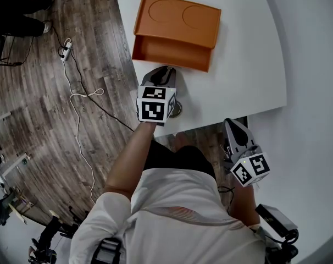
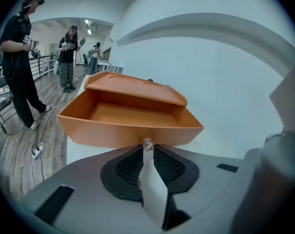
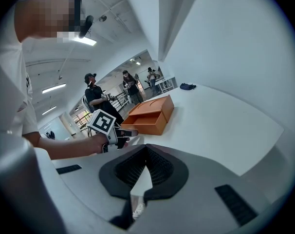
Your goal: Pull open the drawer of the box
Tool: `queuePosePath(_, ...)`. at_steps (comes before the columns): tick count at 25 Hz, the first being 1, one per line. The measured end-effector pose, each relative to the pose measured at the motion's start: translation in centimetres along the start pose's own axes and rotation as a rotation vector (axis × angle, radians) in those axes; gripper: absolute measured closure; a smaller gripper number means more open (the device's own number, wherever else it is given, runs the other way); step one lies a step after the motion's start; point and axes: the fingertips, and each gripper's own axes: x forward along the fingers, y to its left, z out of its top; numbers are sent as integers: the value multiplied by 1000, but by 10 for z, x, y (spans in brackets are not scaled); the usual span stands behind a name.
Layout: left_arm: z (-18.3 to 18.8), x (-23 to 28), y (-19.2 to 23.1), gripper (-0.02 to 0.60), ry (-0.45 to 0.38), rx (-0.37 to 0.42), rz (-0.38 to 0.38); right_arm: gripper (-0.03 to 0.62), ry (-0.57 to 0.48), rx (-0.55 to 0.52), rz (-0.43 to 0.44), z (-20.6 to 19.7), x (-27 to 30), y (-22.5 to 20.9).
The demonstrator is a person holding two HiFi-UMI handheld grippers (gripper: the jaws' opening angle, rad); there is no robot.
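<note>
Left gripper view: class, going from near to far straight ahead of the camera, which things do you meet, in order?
left gripper → small clear knob → pulled-out orange drawer → orange box top

There's the orange plastic box [image 1: 180,16] on the white table [image 1: 249,65], toward its left side, its open drawer [image 1: 172,53] jutting toward the near edge. Right before the drawer front sits the left gripper [image 1: 166,71], with the small clear knob [image 2: 148,144] between its jaws. Off the near edge, to the right, hangs the right gripper [image 1: 233,124]. A white cable [image 1: 78,120] lies on the wooden floor [image 1: 40,120], left of the table.
</note>
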Motion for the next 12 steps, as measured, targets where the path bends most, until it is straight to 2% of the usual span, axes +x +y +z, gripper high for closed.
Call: queuePosePath(12, -15, -13, -4, 503, 19, -4, -7, 591, -8, -11, 16, 1, -6, 5)
